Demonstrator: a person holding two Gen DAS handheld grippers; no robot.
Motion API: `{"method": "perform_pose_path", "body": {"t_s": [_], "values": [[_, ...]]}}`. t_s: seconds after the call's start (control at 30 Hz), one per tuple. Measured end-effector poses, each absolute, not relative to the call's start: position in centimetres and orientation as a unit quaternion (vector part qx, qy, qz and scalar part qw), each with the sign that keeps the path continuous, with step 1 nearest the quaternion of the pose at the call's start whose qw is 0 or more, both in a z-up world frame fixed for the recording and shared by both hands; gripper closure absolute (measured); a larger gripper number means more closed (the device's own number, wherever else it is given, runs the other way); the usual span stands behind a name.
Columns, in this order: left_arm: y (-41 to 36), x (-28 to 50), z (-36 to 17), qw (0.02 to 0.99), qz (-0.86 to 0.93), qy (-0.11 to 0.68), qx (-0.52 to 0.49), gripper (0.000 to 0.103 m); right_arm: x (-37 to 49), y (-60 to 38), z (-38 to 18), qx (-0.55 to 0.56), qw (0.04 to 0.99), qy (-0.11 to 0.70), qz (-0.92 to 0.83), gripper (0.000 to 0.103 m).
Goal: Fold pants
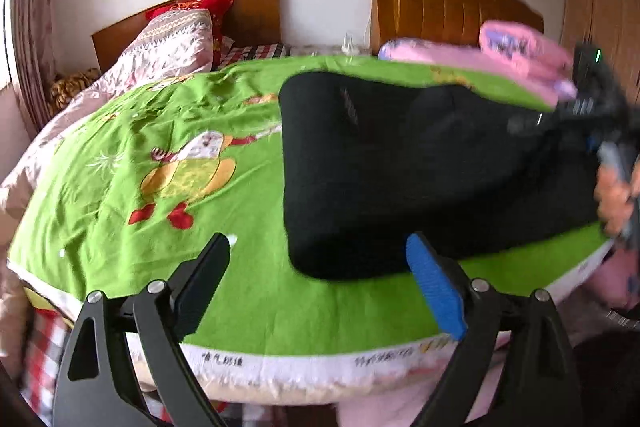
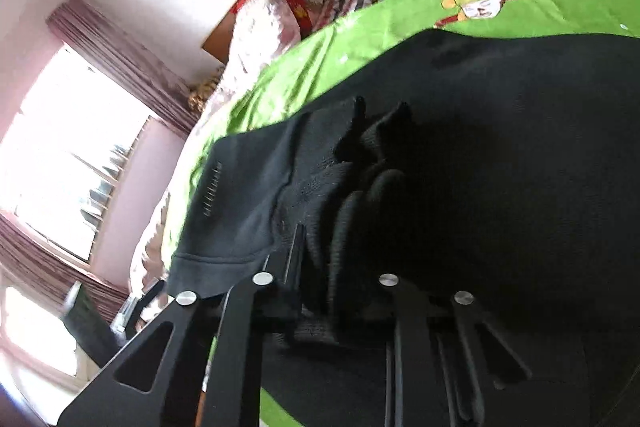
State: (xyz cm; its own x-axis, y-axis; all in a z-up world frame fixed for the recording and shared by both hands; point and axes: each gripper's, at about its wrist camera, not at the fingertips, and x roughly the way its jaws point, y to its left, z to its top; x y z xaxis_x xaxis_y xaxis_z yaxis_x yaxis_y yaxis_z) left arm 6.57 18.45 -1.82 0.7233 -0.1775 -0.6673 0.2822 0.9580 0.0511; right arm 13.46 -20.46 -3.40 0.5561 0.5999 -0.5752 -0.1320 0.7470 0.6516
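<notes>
Black pants (image 1: 420, 167) lie flat on a green cartoon-print blanket (image 1: 160, 147), stretching from the middle of the bed to the right. My left gripper (image 1: 318, 241) is open and hovers at the bed's near edge. Its blue-padded finger (image 1: 436, 287) is over the near corner of the pants, and nothing is between its fingers. At the right edge of the left wrist view, a hand (image 1: 614, 195) holds my blurred right gripper (image 1: 536, 119) at the other end of the pants. In the right wrist view my right gripper (image 2: 340, 235) is shut on a bunched fold of the pants (image 2: 500, 147).
Pink folded bedding (image 1: 520, 47) sits at the far right of the bed. A pale patterned quilt (image 1: 160, 55) and a red pillow (image 1: 200, 7) lie on the neighbouring bed. Wooden headboards (image 1: 440, 3) stand behind. A curtained window (image 2: 80, 155) is to the left.
</notes>
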Motion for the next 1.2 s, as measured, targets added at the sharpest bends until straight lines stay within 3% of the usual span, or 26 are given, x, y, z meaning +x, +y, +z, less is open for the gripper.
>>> {"method": "perform_pose_path", "body": {"t_s": [0.37, 0.63, 0.7, 0.87, 1.2], "values": [[18.9, 9.4, -3.2, 0.919, -0.065, 0.383, 0.067, 0.013, 12.8, -19.5, -0.2, 0.247, 0.865, 0.382, 0.211, 0.084], [21.1, 9.5, -1.4, 0.932, -0.050, 0.358, -0.010, 0.009, 11.4, -20.0, 0.8, 0.240, 0.882, 0.347, 0.210, 0.085], [20.7, 9.6, -1.8, 0.931, -0.042, 0.363, 0.012, 0.003, 10.9, -20.1, 0.2, 0.230, 0.884, 0.351, 0.204, 0.085], [20.7, 10.0, -3.2, 0.922, -0.035, 0.385, 0.014, 0.003, 10.9, -21.8, -4.0, 0.258, 0.861, 0.399, 0.181, 0.085], [20.9, 10.2, -3.5, 0.915, -0.037, 0.403, 0.004, 0.001, 10.7, -21.6, -4.1, 0.231, 0.866, 0.410, 0.169, 0.084]]}}
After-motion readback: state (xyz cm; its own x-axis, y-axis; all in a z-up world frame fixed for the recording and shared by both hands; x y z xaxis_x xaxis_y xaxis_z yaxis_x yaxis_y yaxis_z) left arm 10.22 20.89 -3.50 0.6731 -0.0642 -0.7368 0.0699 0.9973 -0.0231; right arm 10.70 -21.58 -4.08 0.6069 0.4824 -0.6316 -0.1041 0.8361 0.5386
